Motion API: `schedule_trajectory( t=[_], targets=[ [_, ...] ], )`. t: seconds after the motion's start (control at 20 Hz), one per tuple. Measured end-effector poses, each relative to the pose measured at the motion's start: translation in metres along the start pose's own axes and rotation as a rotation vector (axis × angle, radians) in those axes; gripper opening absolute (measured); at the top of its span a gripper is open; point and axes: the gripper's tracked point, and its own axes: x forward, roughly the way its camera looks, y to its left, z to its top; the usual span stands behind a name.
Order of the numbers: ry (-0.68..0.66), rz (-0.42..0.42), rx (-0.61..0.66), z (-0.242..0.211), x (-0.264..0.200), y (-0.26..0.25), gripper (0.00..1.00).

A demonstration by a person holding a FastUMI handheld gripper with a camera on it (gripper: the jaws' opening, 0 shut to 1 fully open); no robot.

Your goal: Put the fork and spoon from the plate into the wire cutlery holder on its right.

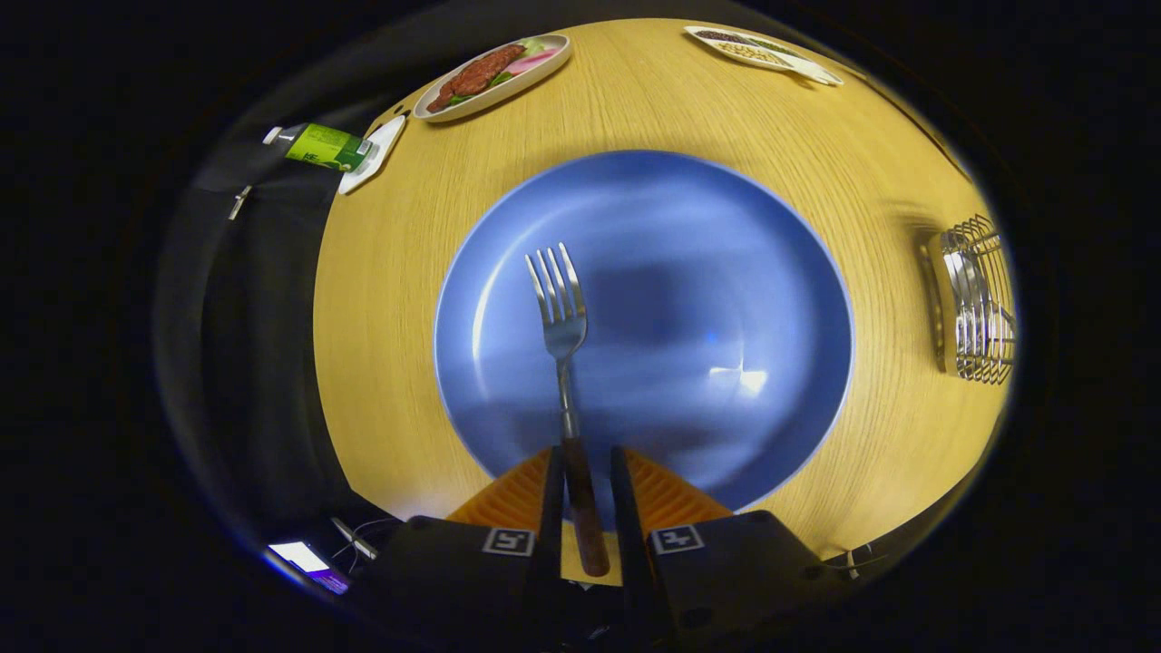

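My gripper [587,456] is shut on the fork [564,331], pinching its brown wooden handle between both fingers. The fork's steel neck and tines point straight ahead over the big blue plate [771,272], which looks blurred beneath it while the fork is sharp. Apart from the fork, the plate's surface is bare. The wire cutlery holder [978,313] stands on the wooden table to the right of the plate, well off to the right of my fingers. Something shiny shows inside it, and I cannot tell what it is.
Beyond the plate, an oval dish of food [494,73] sits at the back left and another white dish [757,50] at the back right. A green bottle [322,147] lies by the table's left edge [328,299]. A lit phone [304,558] lies below, left of my fingers.
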Motion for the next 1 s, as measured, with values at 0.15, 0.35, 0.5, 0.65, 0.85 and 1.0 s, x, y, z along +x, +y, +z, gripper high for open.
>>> schedule_trajectory(
  t=[0.15, 0.35, 0.5, 0.65, 0.85, 1.0],
  targets=[
    [0.009, 0.036, -0.018, 0.001, -0.004, 0.003, 0.23],
    [-0.001, 0.092, -0.076, -0.003, -0.002, 0.006, 0.12],
    [-0.007, 0.150, -0.088, -0.003, -0.005, 0.005, 0.08],
    [-0.033, 0.176, -0.078, 0.004, -0.014, 0.005, 0.05],
    [-0.050, 0.189, -0.105, 0.001, -0.041, -0.005, 0.05],
    [-0.070, 0.192, -0.171, -0.007, -0.070, -0.015, 0.05]
  ],
)
